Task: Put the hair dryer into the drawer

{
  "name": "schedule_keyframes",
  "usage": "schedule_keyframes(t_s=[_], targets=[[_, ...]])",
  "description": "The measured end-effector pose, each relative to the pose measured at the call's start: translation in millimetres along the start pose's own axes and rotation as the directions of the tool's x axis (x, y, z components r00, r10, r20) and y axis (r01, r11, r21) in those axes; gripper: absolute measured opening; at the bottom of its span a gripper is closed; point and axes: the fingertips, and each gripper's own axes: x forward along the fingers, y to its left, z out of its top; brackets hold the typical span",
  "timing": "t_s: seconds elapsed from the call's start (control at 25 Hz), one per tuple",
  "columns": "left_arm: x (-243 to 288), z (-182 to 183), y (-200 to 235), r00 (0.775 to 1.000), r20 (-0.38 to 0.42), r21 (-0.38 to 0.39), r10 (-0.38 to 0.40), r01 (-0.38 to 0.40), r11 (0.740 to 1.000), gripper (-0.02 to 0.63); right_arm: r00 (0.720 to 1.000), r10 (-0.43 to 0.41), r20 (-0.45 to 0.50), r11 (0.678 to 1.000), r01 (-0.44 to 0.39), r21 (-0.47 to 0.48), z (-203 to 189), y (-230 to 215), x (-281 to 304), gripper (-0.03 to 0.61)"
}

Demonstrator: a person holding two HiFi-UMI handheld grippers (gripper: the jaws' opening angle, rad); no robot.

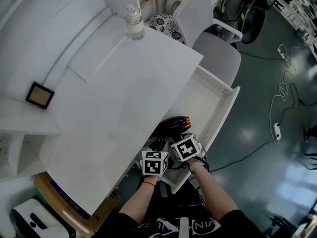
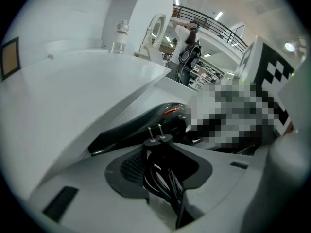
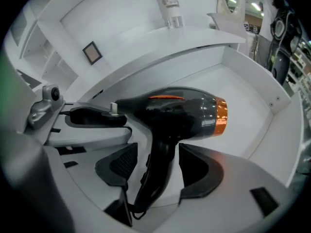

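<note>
In the right gripper view, we see the hair dryer (image 3: pixel 184 110) lying mid-frame in the open drawer (image 3: pixel 243 81). Its handle is untouched between our right gripper's (image 3: pixel 155 166) wide jaws. Our left gripper (image 2: pixel 160 169) clamps the bundled cord (image 2: pixel 164 181).

The dryer (image 3: pixel 175 113) is glossy dark grey with an orange band (image 3: pixel 221 116); its cord (image 2: pixel 163 178) is black. The drawer (image 1: pixel 218 105) and desk (image 1: pixel 114 108) are plain white. The cubes (image 1: pixel 154 163) carry black-and-white square markers. The cushion (image 1: pixel 167 25) has a black-and-white floral print. The chair (image 1: pixel 218 53) is pale grey and the floor (image 1: pixel 267 83) dark grey-green. The frame (image 1: pixel 39 95) is brown, edged black.
</note>
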Motion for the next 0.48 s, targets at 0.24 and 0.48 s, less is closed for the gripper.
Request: schedule_keyframes(t_s=[0.24, 0.48], targets=[[4.4, -2.5, 1.5, 0.999, -0.040, 0.006, 0.009, -0.008, 1.000, 0.135, 1.000, 0.013, 0.006, 0.996, -0.012, -0.084, -3.0, 10.0, -19.3, 0.249], [9.0, -11.1, -0.7, 0.996, -0.093, 0.072, -0.008, 0.015, 0.997, 0.135, 0.989, 0.052, 0.139, 0.998, -0.048, -0.036, 4.3, 8.4, -47.8, 0.249]])
